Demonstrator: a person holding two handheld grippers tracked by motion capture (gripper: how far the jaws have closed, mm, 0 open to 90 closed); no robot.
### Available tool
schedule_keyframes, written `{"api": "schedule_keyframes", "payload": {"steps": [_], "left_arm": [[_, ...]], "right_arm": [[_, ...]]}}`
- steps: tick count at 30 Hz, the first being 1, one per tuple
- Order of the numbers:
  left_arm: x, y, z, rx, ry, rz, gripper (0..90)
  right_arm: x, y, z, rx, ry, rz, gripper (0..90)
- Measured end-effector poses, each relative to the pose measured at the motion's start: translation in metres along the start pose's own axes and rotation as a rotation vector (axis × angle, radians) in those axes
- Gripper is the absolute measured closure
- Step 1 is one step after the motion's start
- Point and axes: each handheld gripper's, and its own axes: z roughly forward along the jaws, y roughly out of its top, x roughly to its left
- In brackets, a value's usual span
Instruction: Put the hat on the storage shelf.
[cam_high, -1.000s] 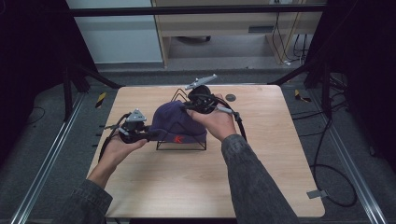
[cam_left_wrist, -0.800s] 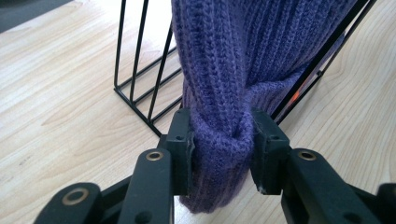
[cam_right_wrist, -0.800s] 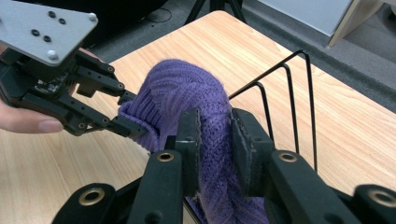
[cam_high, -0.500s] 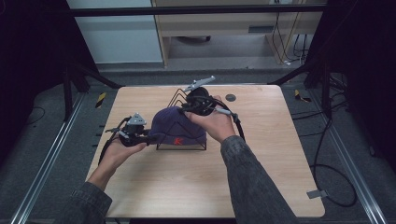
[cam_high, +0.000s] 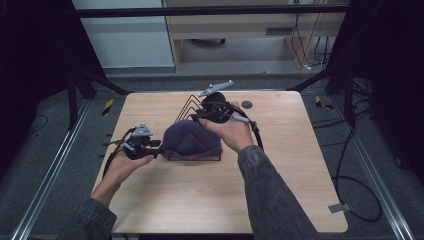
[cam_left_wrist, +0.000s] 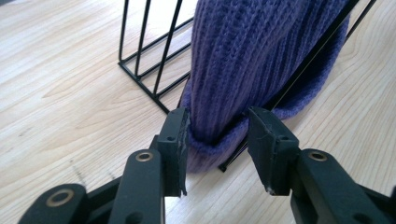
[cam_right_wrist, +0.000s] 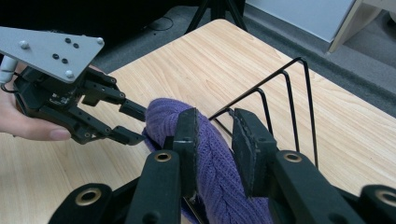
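A purple knit hat (cam_high: 192, 140) is pulled over the near end of a black wire rack (cam_high: 186, 106) on the table. My left gripper (cam_high: 159, 145) is at the hat's left end. Its jaws have just been opening. In the left gripper view (cam_left_wrist: 218, 126) the hat's hem (cam_left_wrist: 210, 140) lies between them; one pad brushes it and the other stands clear. My right gripper (cam_high: 197, 117) reaches over the hat's top from behind. Its jaws have also just been opening, and in its own view (cam_right_wrist: 212, 126) a ridge of the hat (cam_right_wrist: 219, 186) sits loosely between the pads.
The wooden table (cam_high: 200, 200) has bare room in front and to the right. A small dark disc (cam_high: 247, 104) lies near the far edge. Rack wires (cam_right_wrist: 289, 93) rise behind the hat. Cables (cam_high: 350, 165) trail on the floor at the right.
The left gripper's jaws stand a little wider at the hat's left end. Both hands have hardly moved, and the hat stays on the rack.
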Motion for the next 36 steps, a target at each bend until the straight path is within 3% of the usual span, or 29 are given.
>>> {"api": "schedule_keyframes", "payload": {"steps": [9,17,26,28,36], "left_arm": [[-0.005,-0.007,-0.007,-0.002,0.051,0.003,47.2],[-0.011,-0.02,-0.008,-0.011,0.093,-0.053,32.7],[-0.008,-0.038,-0.011,-0.028,0.096,-0.115,15.6],[-0.005,-0.042,-0.011,-0.02,0.099,-0.136,13.7],[0.008,-0.062,-0.006,0.048,0.106,-0.158,8.2]], "right_arm": [[-0.001,0.0,-0.007,-0.012,-0.006,0.005,70.1],[-0.002,-0.001,-0.011,-0.016,-0.017,0.009,67.5],[-0.002,-0.003,-0.017,-0.018,-0.036,0.019,57.2],[-0.001,-0.004,-0.019,-0.019,-0.041,0.023,54.8],[-0.001,-0.009,-0.029,-0.02,-0.06,0.035,47.0]]}}
